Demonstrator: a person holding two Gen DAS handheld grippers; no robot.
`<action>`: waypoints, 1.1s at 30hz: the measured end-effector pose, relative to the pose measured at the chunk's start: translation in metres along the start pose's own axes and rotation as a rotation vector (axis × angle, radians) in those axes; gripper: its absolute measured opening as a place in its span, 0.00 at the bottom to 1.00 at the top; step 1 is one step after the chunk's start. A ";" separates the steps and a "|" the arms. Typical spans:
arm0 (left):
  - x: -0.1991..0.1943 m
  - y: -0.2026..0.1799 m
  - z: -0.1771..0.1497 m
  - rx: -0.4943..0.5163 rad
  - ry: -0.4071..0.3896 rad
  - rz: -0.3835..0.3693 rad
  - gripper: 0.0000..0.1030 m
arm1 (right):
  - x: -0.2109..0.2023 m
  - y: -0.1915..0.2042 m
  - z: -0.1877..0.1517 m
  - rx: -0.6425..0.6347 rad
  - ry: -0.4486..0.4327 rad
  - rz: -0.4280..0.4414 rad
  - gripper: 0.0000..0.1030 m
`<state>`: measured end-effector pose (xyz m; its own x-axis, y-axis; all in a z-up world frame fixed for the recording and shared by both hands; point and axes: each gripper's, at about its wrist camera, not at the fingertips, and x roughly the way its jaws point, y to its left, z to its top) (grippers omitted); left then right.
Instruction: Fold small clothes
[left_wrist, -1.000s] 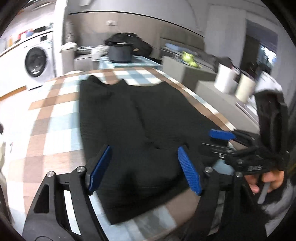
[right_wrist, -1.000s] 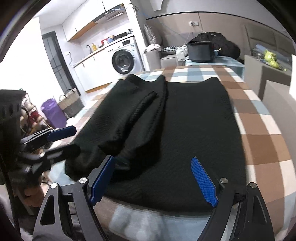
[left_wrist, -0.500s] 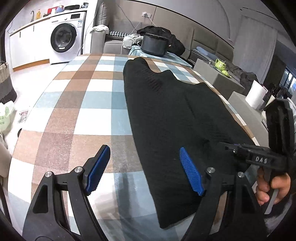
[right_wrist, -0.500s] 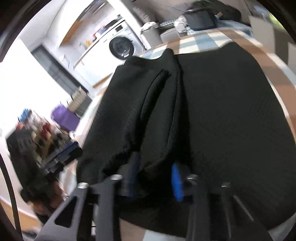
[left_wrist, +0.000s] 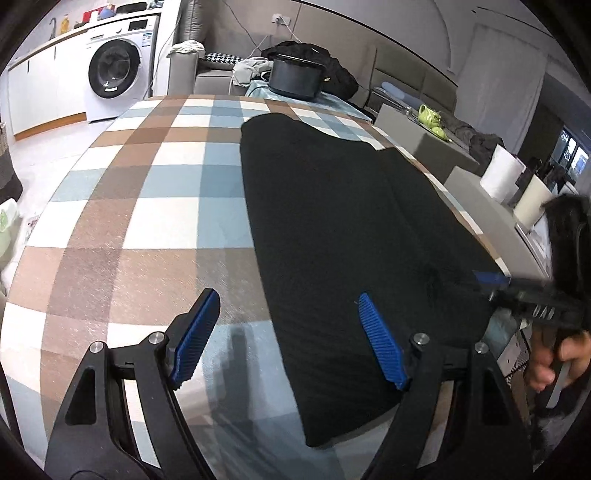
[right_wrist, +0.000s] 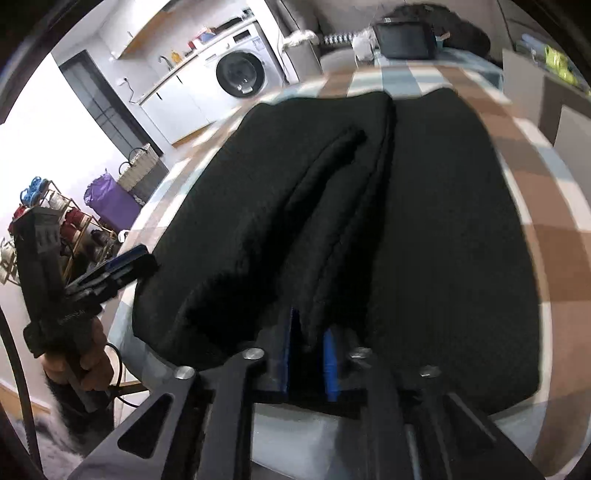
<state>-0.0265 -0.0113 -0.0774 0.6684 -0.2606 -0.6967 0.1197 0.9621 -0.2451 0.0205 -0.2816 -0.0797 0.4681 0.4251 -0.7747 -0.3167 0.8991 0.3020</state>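
The black garment is lying lengthwise on the checked counter, toward its right side in the left wrist view, near end close to the counter's edge. One long side is already lying doubled over the middle, showing as a raised fold in the right wrist view, so the first lengthwise fold seems partly made. The right gripper is sitting at the near hem with its fingers drawn close around a bunch of that cloth; the jaws have just been opening a little, yet cloth is sitting between the blue pads and appears pinched. The left gripper is hovering over the near left edge of the garment, its fingers standing wide apart with nothing between them, one over bare counter, one over cloth. Left to do, by my reckoning: flattening this fold, bringing the other side in, then folding end to end
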 end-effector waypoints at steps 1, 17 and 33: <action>0.002 -0.002 -0.002 0.003 0.008 -0.003 0.74 | -0.008 0.000 0.002 0.005 -0.050 -0.016 0.41; 0.008 -0.007 -0.007 0.013 0.033 -0.017 0.77 | 0.030 0.017 0.050 0.115 -0.077 0.317 0.09; 0.012 0.000 -0.010 0.007 0.070 -0.019 0.78 | 0.009 0.013 -0.020 0.096 0.077 0.486 0.39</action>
<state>-0.0257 -0.0152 -0.0925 0.6128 -0.2839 -0.7375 0.1371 0.9573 -0.2546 0.0036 -0.2678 -0.0941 0.2221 0.7914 -0.5695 -0.4035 0.6064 0.6852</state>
